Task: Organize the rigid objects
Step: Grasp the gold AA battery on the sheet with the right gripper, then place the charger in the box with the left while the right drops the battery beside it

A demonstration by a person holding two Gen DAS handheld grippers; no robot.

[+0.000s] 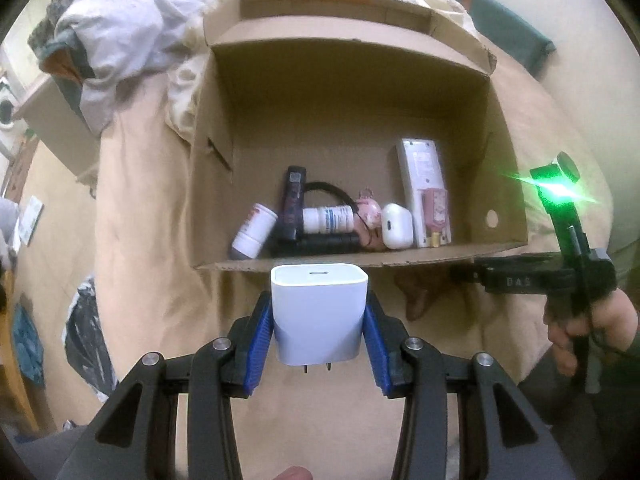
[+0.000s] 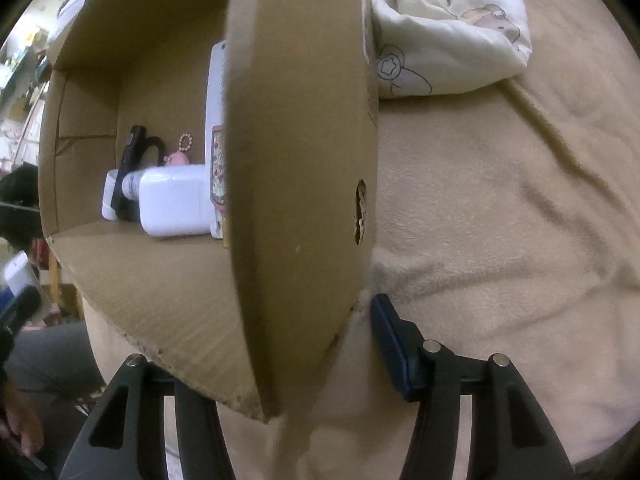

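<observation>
So the whole setup is on a bed (image 1: 140, 208) with a fuzzy tan blanket (image 2: 500, 208) spread over it, kinda wrinkly on the right. At the far end there's a cream comforter (image 2: 452, 20) with little cartoon prints, bunched up, plus a pile of pale laundry (image 1: 116, 36) off to the far left. A teal cushion (image 1: 492, 20) sits far right. Down the left side it's a wooden bed edge (image 1: 12, 368) and general room clutter, too blurry to make out. Lighting's dim and warm.

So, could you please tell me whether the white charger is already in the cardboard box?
Not yet. The white charger is clamped between the left gripper's blue fingers, outside the cardboard box's near edge.
</observation>
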